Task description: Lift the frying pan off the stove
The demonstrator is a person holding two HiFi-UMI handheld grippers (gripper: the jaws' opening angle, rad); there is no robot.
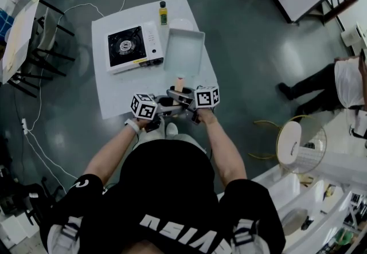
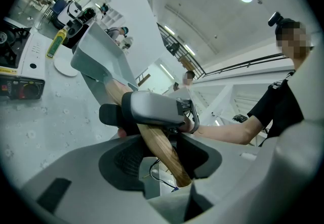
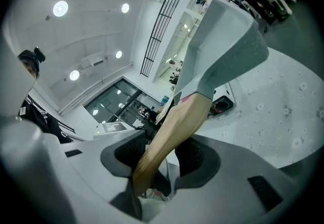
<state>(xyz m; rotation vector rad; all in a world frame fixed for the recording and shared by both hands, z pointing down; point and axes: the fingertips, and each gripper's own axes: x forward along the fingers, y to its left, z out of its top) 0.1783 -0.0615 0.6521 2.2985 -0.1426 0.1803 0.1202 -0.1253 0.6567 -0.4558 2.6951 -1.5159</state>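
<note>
The grey square frying pan (image 1: 183, 49) is to the right of the portable stove (image 1: 135, 46), over the white table (image 1: 114, 95); whether it touches the table I cannot tell. Its wooden handle (image 1: 179, 83) points toward me. My left gripper (image 1: 166, 104) and right gripper (image 1: 187, 100) meet at the handle's near end, each shut on it. In the left gripper view the handle (image 2: 158, 143) runs slantwise between the jaws of my left gripper (image 2: 157, 153), with the right gripper (image 2: 152, 109) clamped further up. In the right gripper view the handle (image 3: 169, 129) fills the gap of my right gripper (image 3: 159, 156), below the pan (image 3: 223, 41).
A yellow bottle (image 1: 163, 13) with a dark cap stands at the table's far edge, a white plate (image 2: 65, 66) near it. The stove's burner (image 1: 124, 45) is bare. A person (image 1: 338, 83) sits on the floor at the right. Chairs and cables surround the table.
</note>
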